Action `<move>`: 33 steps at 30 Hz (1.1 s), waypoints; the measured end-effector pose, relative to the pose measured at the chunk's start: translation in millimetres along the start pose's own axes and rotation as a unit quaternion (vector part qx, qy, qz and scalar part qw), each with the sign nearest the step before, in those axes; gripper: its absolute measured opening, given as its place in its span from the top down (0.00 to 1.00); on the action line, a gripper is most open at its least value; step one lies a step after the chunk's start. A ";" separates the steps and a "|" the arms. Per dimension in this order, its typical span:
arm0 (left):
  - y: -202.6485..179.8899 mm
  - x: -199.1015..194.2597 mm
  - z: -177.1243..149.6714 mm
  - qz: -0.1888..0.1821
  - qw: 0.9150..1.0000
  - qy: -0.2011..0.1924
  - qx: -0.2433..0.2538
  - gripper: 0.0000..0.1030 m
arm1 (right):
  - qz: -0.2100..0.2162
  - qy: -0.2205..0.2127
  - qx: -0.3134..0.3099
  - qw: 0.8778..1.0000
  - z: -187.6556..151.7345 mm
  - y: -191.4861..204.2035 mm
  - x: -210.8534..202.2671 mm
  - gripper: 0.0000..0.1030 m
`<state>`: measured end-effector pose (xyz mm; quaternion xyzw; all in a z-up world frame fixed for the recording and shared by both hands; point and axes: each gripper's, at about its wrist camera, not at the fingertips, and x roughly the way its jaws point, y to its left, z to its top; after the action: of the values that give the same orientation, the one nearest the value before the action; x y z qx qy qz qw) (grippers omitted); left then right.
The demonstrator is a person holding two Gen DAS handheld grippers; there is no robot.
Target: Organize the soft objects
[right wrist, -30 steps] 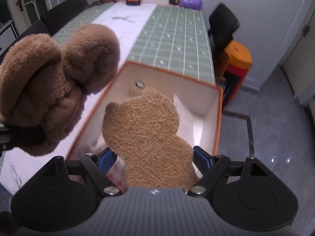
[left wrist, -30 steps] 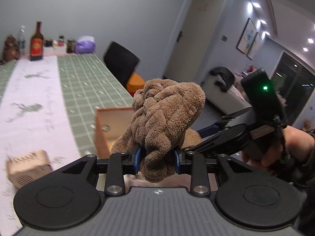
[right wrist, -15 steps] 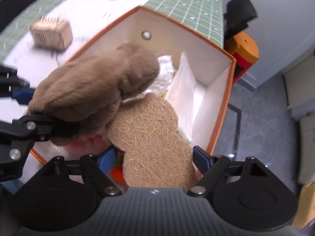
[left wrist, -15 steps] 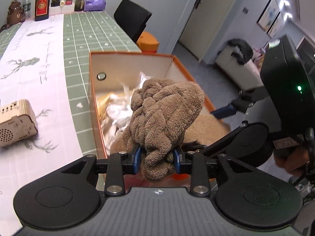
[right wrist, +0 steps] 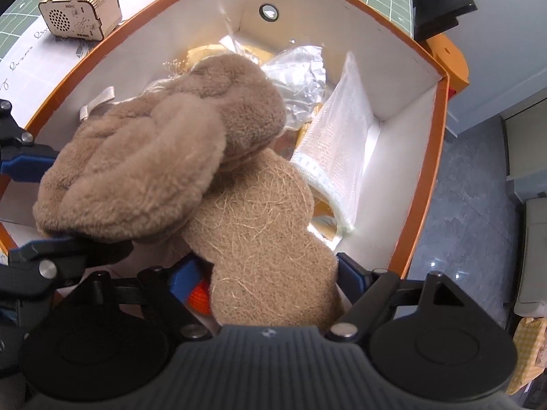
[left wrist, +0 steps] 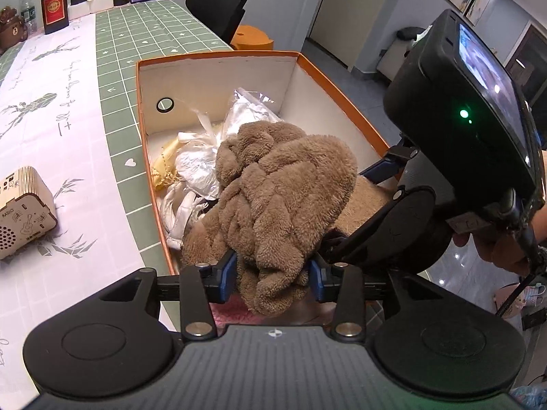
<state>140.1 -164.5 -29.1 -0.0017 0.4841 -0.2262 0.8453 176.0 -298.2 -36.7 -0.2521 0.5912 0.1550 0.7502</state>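
My left gripper (left wrist: 273, 276) is shut on a fluffy brown plush towel (left wrist: 280, 201) and holds it low inside the orange box (left wrist: 218, 55). The towel also shows in the right wrist view (right wrist: 154, 157). My right gripper (right wrist: 266, 273) is shut on a flat bear-shaped coir pad (right wrist: 259, 239), held in the same box (right wrist: 441, 109), partly under the towel. The right gripper's body (left wrist: 458, 130) stands to the right of the towel in the left wrist view. Clear plastic bags (left wrist: 205, 157), yellow fabric and a white mesh pouch (right wrist: 338, 157) lie in the box.
The box sits at the edge of a green and white table (left wrist: 68, 102). A small wooden radio (left wrist: 20, 212) stands left of the box. Bottles and jars (left wrist: 54, 0) line the far end. A black chair (left wrist: 218, 0) and an orange stool (left wrist: 253, 36) are beyond the table.
Both grippers have moved down and forward into the box with their loads. The towel now rests over the coir pad, closer to the bags inside.
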 end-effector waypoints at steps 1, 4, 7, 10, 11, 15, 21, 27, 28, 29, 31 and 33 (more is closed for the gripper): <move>0.9 -0.5 -0.3 -0.001 1.000 -0.001 -0.002 0.49 | 0.002 0.001 0.000 1.000 0.1 -1.8 0.4 0.21; 2.1 -2.7 0.0 -0.007 1.000 -0.005 -0.007 0.41 | 0.003 0.005 -0.005 1.000 -1.6 -5.5 -3.2 0.20; 3.2 -9.1 -2.1 -0.017 1.000 -0.008 -0.004 0.29 | -0.006 0.011 -0.020 1.000 -3.7 -3.9 -9.6 0.15; 4.1 -17.2 -3.4 -0.019 1.000 -0.017 0.001 0.26 | -0.006 0.014 -0.025 1.000 -3.2 -6.3 -19.4 0.12; 4.9 -21.1 -4.2 -0.020 1.000 -0.023 0.001 0.24 | -0.005 0.014 -0.031 0.999 -3.5 -5.1 -23.4 0.10; 12.4 -39.3 -6.2 -0.049 0.998 -0.043 -0.012 0.20 | -0.024 0.010 -0.054 0.998 -4.4 1.4 -38.0 0.10; 18.5 -67.6 -11.4 -0.052 0.995 -0.083 -0.014 0.19 | -0.048 -0.012 -0.065 0.997 -5.1 7.1 -68.5 0.10; 28.8 -94.9 -21.0 -0.013 0.990 -0.137 -0.011 0.19 | -0.075 -0.083 -0.048 0.993 -8.7 18.6 -108.2 0.10; 31.3 -99.6 -22.6 -0.004 0.989 -0.148 -0.009 0.19 | -0.080 -0.102 -0.042 0.991 -9.6 21.8 -116.3 0.10; 34.0 -104.5 -25.2 0.002 0.987 -0.161 -0.007 0.19 | -0.084 -0.124 -0.033 0.988 -12.0 24.6 -125.1 0.10; 40.4 -114.2 -30.1 0.018 0.983 -0.185 -0.005 0.19 | -0.087 -0.170 -0.009 0.982 -15.4 28.6 -140.8 0.10; 47.9 -122.8 -35.2 0.031 0.978 -0.207 -0.006 0.19 | -0.083 -0.215 0.018 0.973 -19.7 32.7 -154.2 0.10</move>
<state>76.8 -66.7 42.0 -0.0387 0.2997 -0.1917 0.9338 103.8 -272.2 102.3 -0.2472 0.3959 0.1317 0.8745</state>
